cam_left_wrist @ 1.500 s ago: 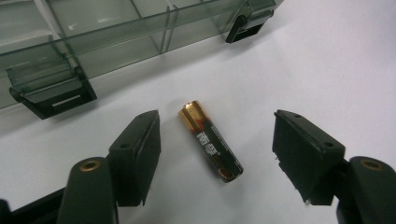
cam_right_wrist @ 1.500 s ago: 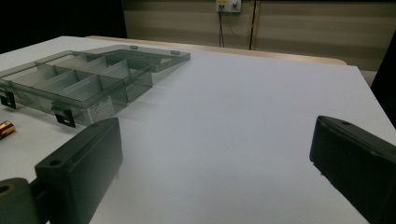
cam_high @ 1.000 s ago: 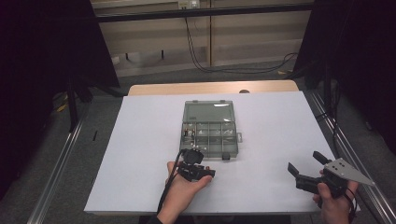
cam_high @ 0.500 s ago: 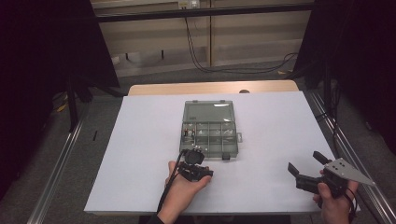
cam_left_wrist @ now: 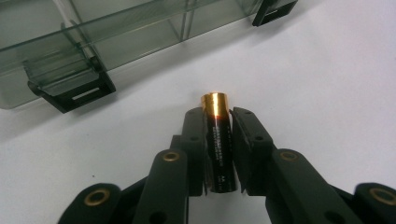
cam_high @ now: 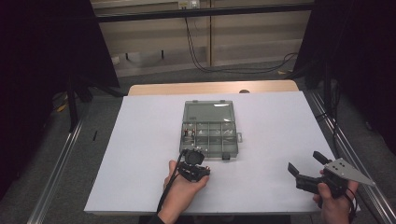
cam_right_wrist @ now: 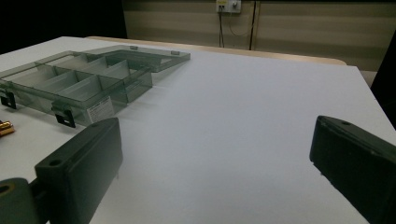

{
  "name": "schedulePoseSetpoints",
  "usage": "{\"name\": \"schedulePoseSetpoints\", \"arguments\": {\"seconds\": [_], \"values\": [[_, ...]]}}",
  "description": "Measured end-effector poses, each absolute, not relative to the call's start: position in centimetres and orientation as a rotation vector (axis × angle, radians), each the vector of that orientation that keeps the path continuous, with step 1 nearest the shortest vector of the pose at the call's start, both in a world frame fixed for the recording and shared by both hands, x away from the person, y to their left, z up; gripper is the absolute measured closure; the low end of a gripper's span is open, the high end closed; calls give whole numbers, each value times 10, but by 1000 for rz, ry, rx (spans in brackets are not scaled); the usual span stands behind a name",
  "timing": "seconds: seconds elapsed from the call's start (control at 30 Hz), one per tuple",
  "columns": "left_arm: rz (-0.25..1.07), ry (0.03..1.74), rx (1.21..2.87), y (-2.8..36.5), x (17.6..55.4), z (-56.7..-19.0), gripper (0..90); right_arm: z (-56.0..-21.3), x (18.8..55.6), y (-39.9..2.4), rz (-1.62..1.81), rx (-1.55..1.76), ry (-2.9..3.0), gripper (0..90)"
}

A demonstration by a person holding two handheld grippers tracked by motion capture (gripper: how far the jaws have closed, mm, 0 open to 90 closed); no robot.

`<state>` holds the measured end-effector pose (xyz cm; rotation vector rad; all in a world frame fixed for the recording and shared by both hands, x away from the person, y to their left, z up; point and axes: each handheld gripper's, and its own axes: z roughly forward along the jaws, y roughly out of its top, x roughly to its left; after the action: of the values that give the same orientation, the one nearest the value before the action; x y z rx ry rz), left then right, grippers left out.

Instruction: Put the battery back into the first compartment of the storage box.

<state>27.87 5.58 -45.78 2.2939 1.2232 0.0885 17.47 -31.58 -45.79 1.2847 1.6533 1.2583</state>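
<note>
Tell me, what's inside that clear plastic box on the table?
The box has small items in its far left compartment; too small to identify. Nearer compartments look empty.

**Two black handheld grippers, up close**

The left gripper is all black: flat linked arms with brass-coloured rivets at the joints, small dark screws set into the rectangular pads. In the high view a black cable trails from it along the forearm. The right gripper is black too, its jaws thick, blocky and matte, with a grey three-cornered plate on top. No sleeves show at either wrist.
</note>
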Motion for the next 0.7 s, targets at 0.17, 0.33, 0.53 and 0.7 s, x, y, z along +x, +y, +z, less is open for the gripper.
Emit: {"name": "schedulePoseSetpoints", "arguments": {"seconds": [0.17, 0.33, 0.53, 0.7], "values": [[95, 1217, 2289, 56, 278, -458, 763, -458, 175, -316, 1257, 1286, 1656, 22], [103, 1201, 2293, 56, 277, -458, 769, -458, 175, -316, 1257, 1287, 1656, 22], [86, 1185, 2276, 59, 279, -459, 771, -458, 175, -316, 1258, 1288, 1653, 22], [80, 1179, 2281, 60, 280, -459, 771, -458, 175, -317, 1257, 1289, 1651, 22]]}}
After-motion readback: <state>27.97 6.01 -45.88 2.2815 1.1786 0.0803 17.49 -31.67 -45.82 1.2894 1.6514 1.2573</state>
